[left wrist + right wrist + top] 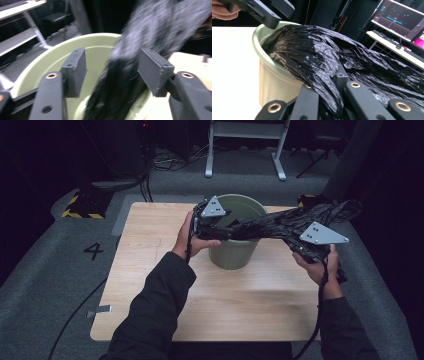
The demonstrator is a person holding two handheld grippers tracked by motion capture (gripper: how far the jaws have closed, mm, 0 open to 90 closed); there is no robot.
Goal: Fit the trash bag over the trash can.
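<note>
Black plastic bag (295, 222) stretches from green bin (235, 252) at frame centre toward right edge, one end tucked in bin. Right gripper (325, 100) pinches bag bunch tight. Left gripper (112, 71) over bin rim, jaws spread, bag between pads, not pressed. Bin on wooden desk (150, 285). White stand (247, 145) at top centre; hazard-striped block (82, 206) at upper left; "4" marking (93, 251) on floor at left.

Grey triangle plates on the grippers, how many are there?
2. One grey plate sits on the left gripper over the green bin; the other plate sits on the right gripper, which grips the black bag.
</note>
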